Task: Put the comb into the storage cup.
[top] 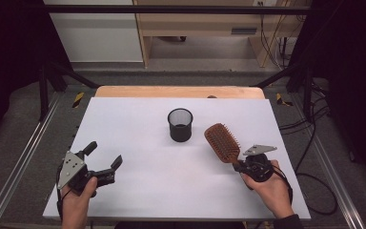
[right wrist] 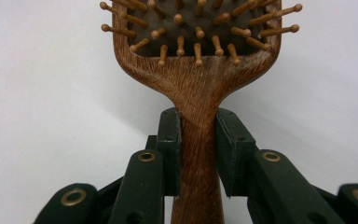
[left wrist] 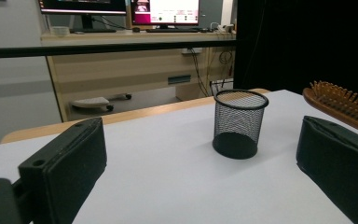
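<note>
Entry 1, right gripper (top: 242,167): near right of the table (top: 138,191), in my right hand. Its 2 jaws are clamped on the neck of the brush (top: 222,142); the right gripper view shows the wooden handle (right wrist: 198,154) pinched between both pads, bristles facing the camera. The brush head points away from me, toward the table's middle. I read it as lifted or tilted off the surface, though no view settles that.

Entry 2, left gripper (top: 106,159): near left, in my left hand, jaws spread wide with nothing between them. It hovers or rests low over bare table, well apart from the brush.

Entry 3, cup (top: 180,124): black mesh, upright, mid-table, beyond both grippers. The brush head is just beside it, to its right, not touching. In the left gripper view the cup (left wrist: 239,123) looks empty, its dark base visible through the mesh.

Status, my judgement: the work appears to be putting the brush into the cup. Done: 1 step, the pick-up grip on the handle. Left: carry the brush over the rim, turn it upright, lower it in, release.
</note>
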